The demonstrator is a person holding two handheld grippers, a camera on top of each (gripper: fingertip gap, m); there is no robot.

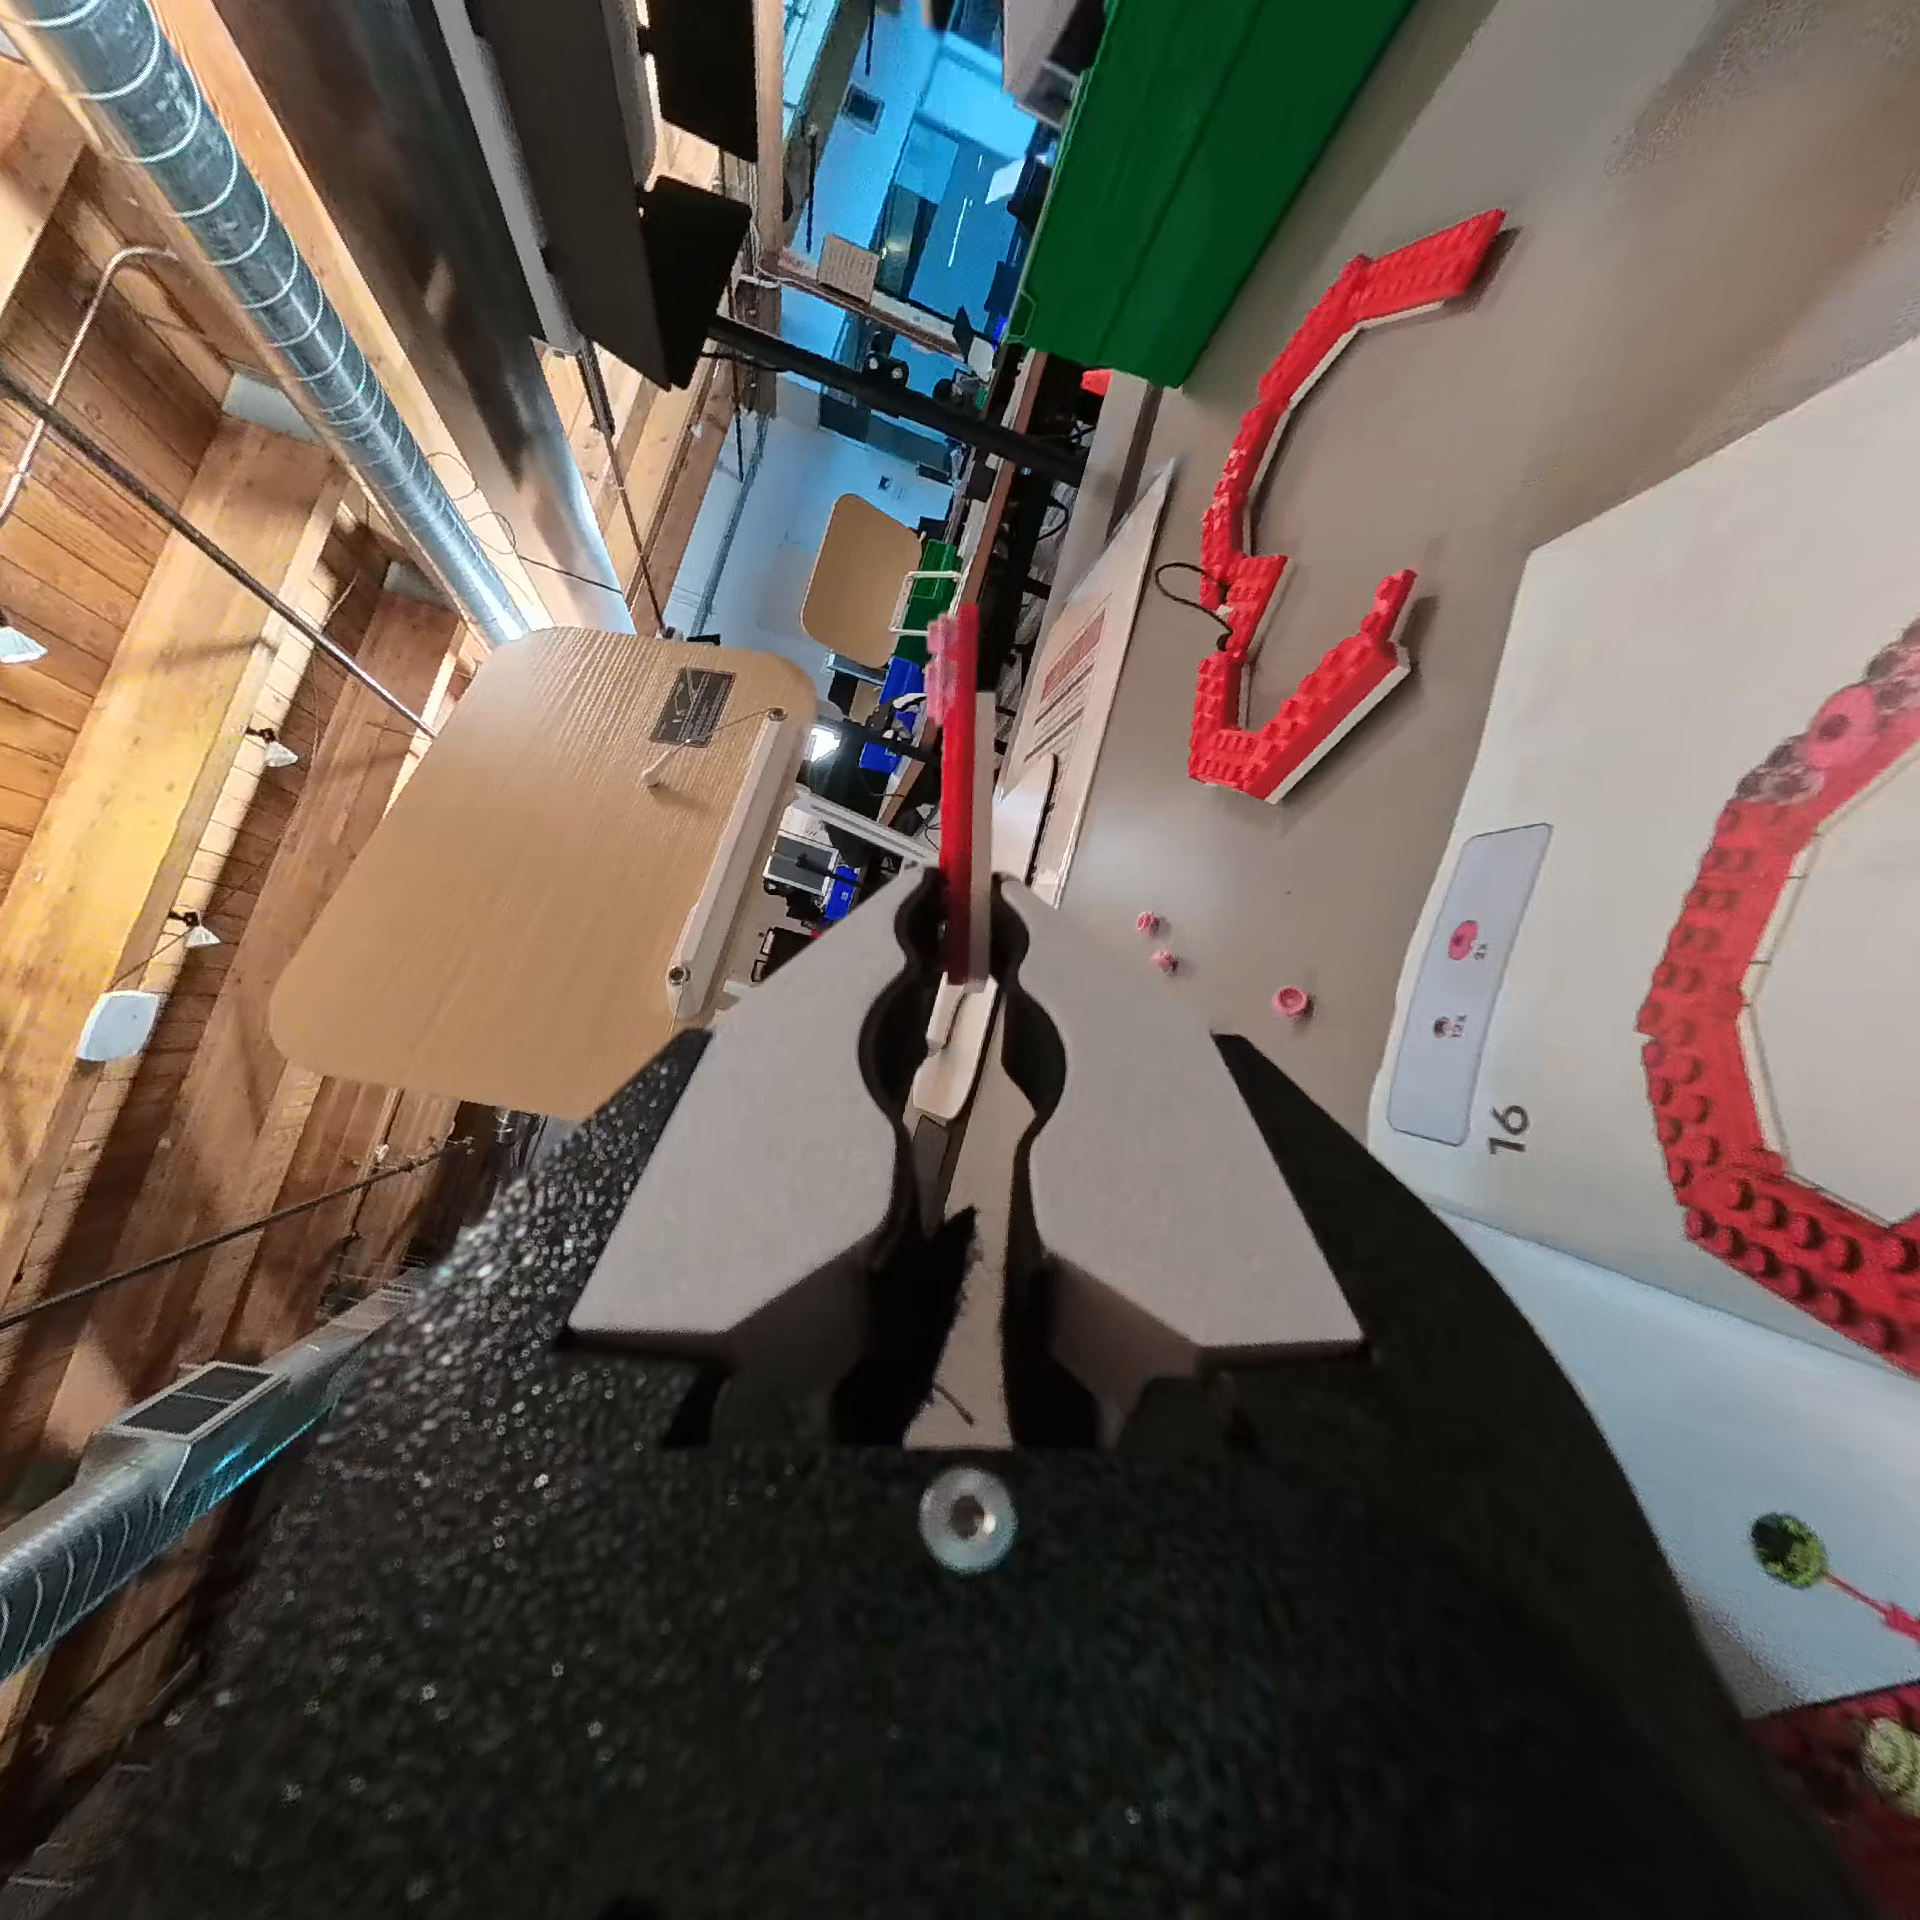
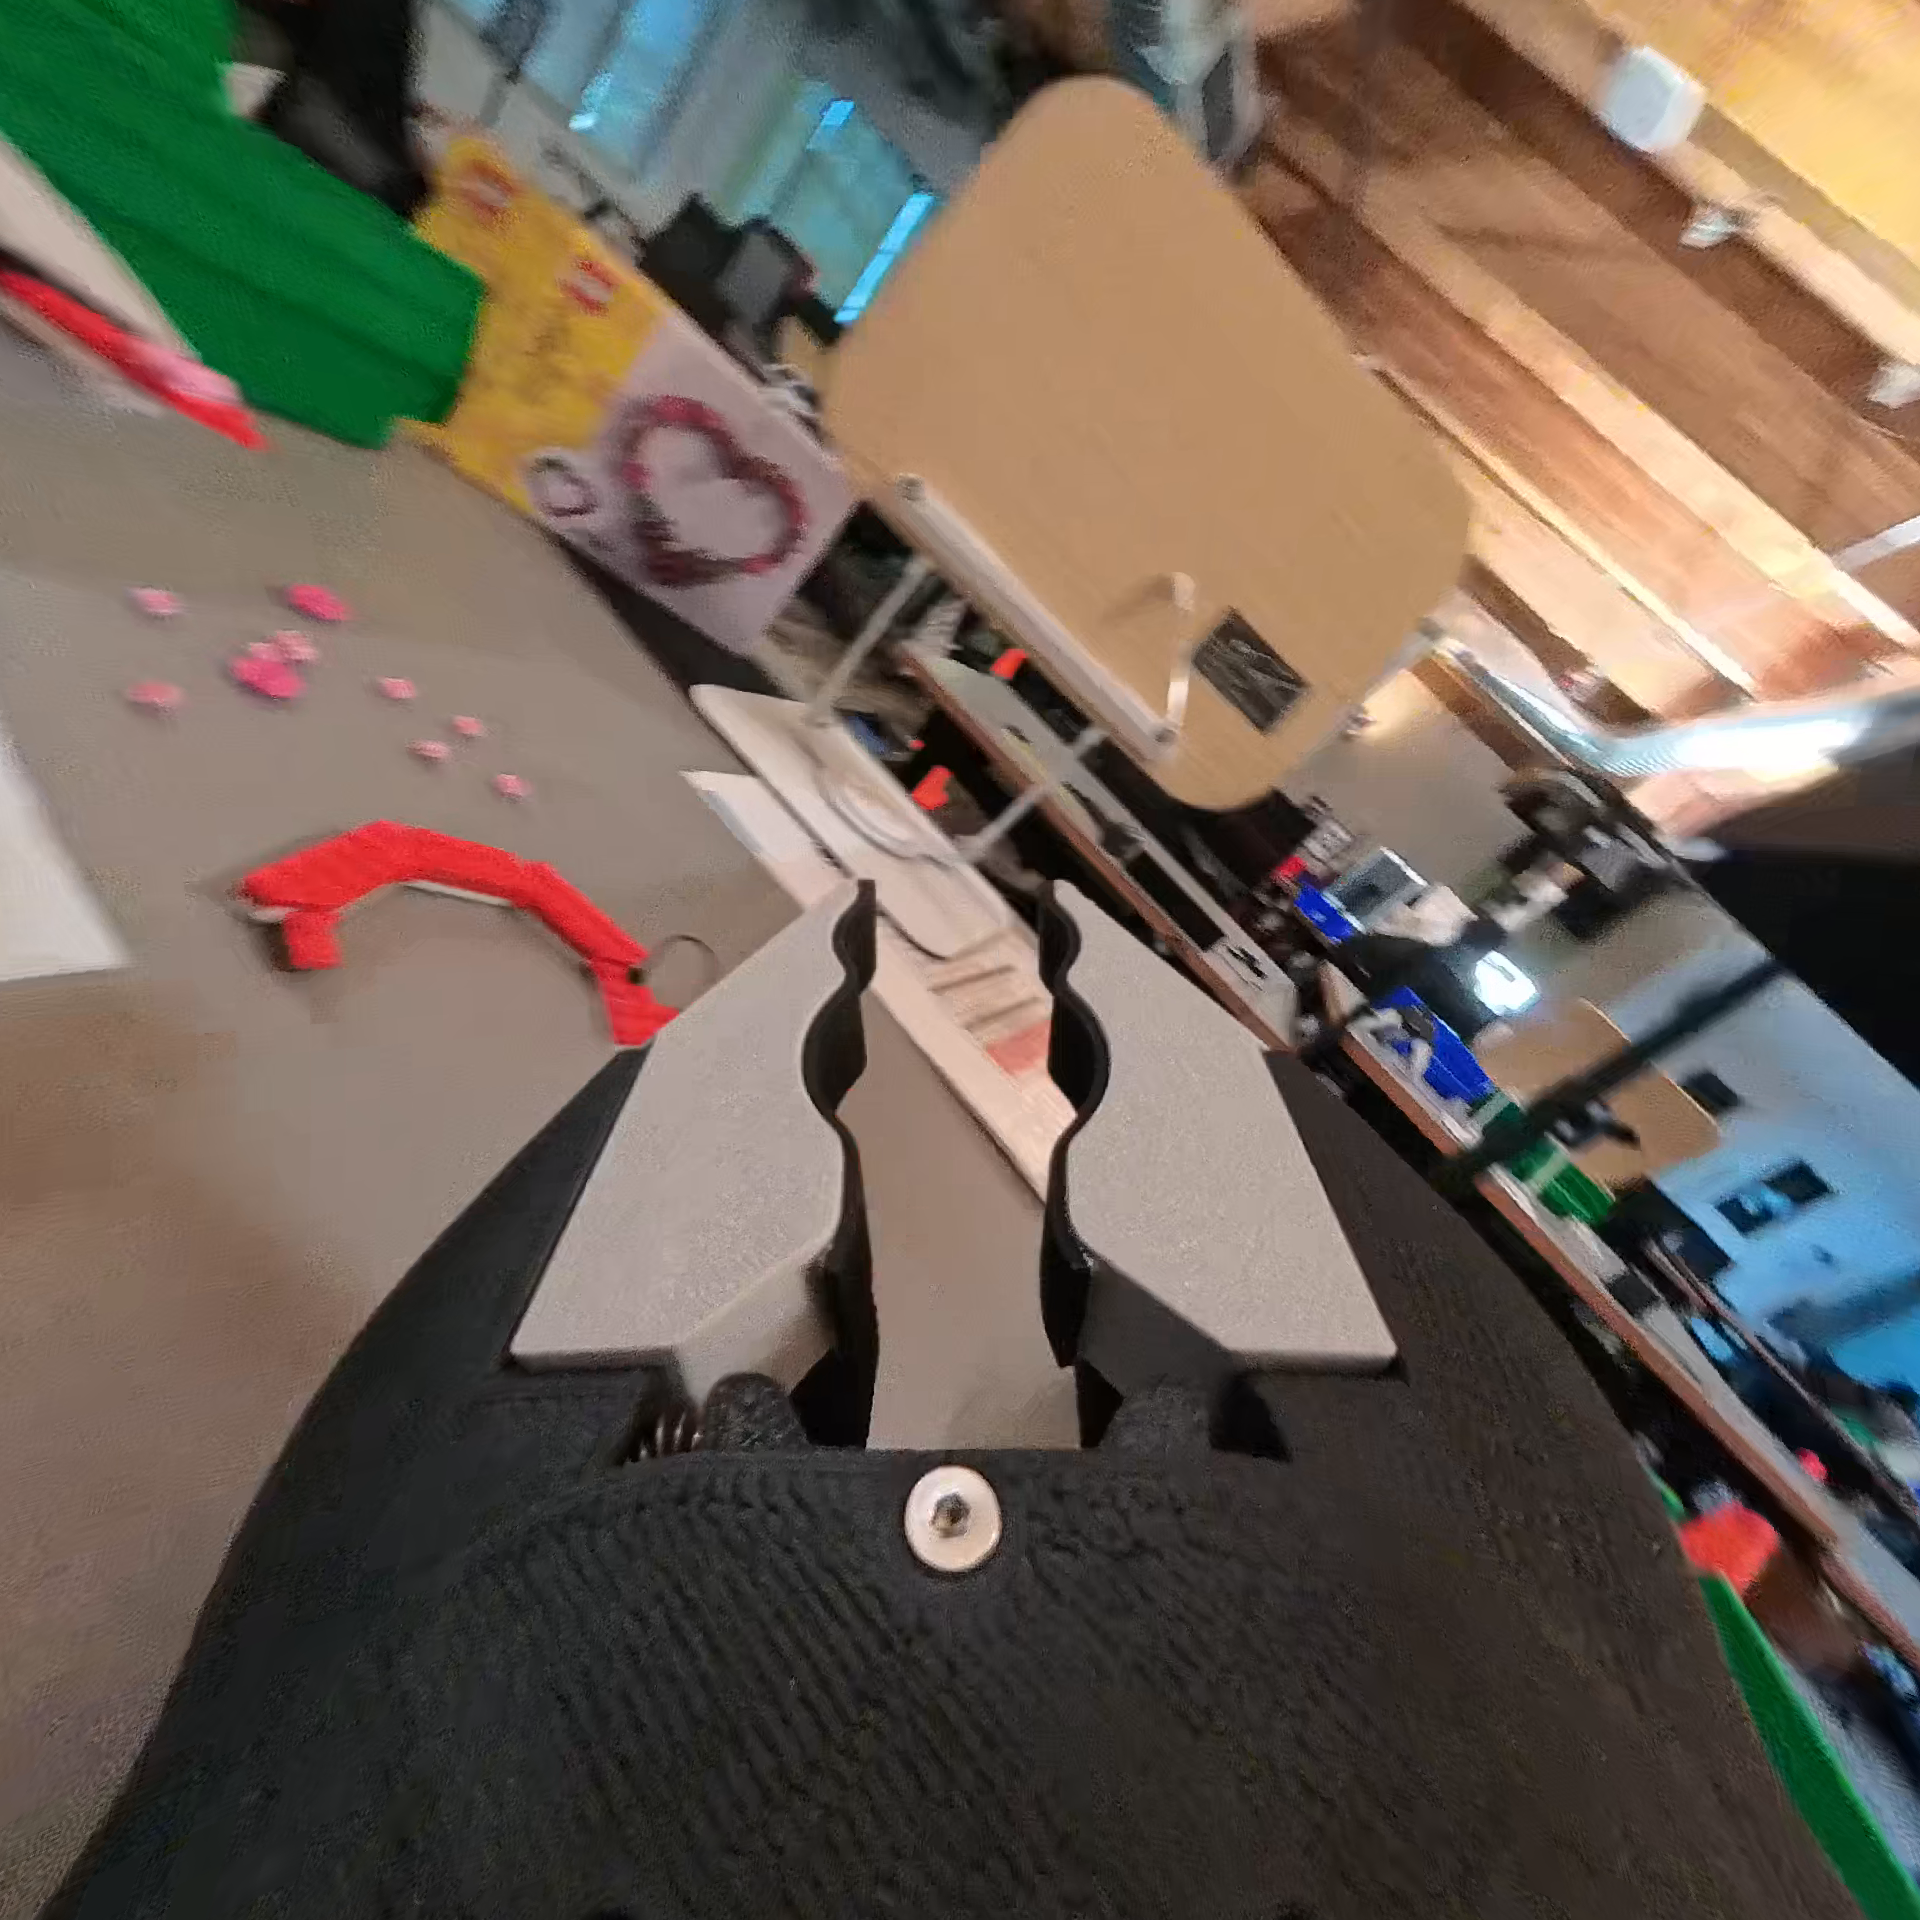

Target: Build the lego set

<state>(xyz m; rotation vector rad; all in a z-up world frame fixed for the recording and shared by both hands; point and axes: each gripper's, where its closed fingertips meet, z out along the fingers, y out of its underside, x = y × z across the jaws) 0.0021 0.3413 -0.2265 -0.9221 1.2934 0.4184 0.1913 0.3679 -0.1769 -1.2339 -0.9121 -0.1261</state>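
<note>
While the left gripper pinches a thin red plate edge-on, lifted off the grey table, the right gripper hangs parted and empty. A curved red lego frame lies nearby, beside what look like small pink studs and an instruction booklet.

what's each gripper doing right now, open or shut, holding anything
Left gripper: shut on a thin red lego piece, held edge-on, lifted off the table.
Right gripper: open, nothing between the fingers.
</note>
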